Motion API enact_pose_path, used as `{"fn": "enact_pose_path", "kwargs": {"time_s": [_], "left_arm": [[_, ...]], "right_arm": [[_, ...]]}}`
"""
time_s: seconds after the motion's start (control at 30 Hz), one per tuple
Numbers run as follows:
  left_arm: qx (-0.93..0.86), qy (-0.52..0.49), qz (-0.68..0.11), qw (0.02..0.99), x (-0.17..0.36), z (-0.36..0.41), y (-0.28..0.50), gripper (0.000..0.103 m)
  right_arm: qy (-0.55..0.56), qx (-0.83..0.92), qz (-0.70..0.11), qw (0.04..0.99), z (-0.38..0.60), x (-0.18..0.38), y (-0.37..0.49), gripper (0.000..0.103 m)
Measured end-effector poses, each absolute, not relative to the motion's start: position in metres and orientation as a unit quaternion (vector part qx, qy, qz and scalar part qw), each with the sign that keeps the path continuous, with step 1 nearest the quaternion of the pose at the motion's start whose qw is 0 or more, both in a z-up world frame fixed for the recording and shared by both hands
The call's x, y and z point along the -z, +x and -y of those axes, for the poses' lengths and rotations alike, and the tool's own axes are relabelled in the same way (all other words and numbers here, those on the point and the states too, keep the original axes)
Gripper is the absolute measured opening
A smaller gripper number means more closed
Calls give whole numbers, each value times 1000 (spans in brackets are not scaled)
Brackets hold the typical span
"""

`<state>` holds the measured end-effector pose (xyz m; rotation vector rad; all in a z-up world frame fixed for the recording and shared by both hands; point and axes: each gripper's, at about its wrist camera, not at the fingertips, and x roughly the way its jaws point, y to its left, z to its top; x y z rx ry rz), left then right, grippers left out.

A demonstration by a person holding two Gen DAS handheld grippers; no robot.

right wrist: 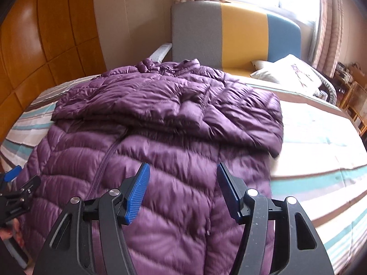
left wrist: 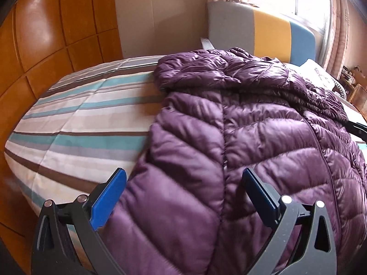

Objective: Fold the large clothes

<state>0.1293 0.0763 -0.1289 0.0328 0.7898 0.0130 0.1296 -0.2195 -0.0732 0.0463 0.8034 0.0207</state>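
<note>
A large purple quilted down jacket (left wrist: 240, 137) lies on a striped bed, its sleeves folded across the chest; it also shows in the right wrist view (right wrist: 165, 126). My left gripper (left wrist: 183, 178) is open and empty, hovering over the jacket's lower left part, near its left edge. My right gripper (right wrist: 183, 171) is open and empty above the jacket's lower right part. The left gripper (right wrist: 13, 178) shows at the left edge of the right wrist view. A dark piece of the right gripper (left wrist: 357, 130) shows at the right edge of the left wrist view.
The striped bedcover (left wrist: 80, 126) spreads left of the jacket and also right of it (right wrist: 321, 149). A grey, yellow and blue headboard (right wrist: 240, 32) stands behind. A white pillow (right wrist: 291, 71) lies at the far right. Wooden wardrobe panels (left wrist: 45, 34) are on the left.
</note>
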Motion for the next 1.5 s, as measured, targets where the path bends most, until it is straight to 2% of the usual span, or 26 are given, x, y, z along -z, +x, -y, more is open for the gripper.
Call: {"fn": "enact_pose_path", "kwargs": {"time_s": [0.43, 0.57, 0.63, 1.0, 1.3, 1.37, 1.43, 1.47, 1.5], "left_arm": [[5, -16, -392, 920, 137, -105, 104, 99], [22, -20, -397, 917, 138, -109, 98, 90], [37, -23, -401, 915, 138, -112, 94, 83], [92, -8, -423, 901, 136, -120, 74, 65], [116, 9, -444, 888, 141, -127, 52, 64], [117, 5, -449, 886, 143, -131, 50, 65], [116, -1, -452, 884, 144, -132, 50, 64], [115, 1, -454, 884, 144, -131, 51, 64], [114, 4, -453, 884, 143, -128, 51, 57]], "right_arm": [[25, 2, -401, 916, 240, 79, 72, 61], [37, 5, -409, 912, 255, 82, 58, 60], [44, 5, -417, 908, 264, 84, 49, 55], [78, 0, -462, 883, 305, 101, -7, 49], [80, -23, -497, 864, 301, 117, -30, 49], [73, -34, -498, 863, 297, 118, -31, 36], [61, -47, -495, 865, 292, 117, -30, 15], [57, -54, -493, 867, 289, 116, -30, 11], [54, -56, -490, 869, 286, 115, -29, 9]]}}
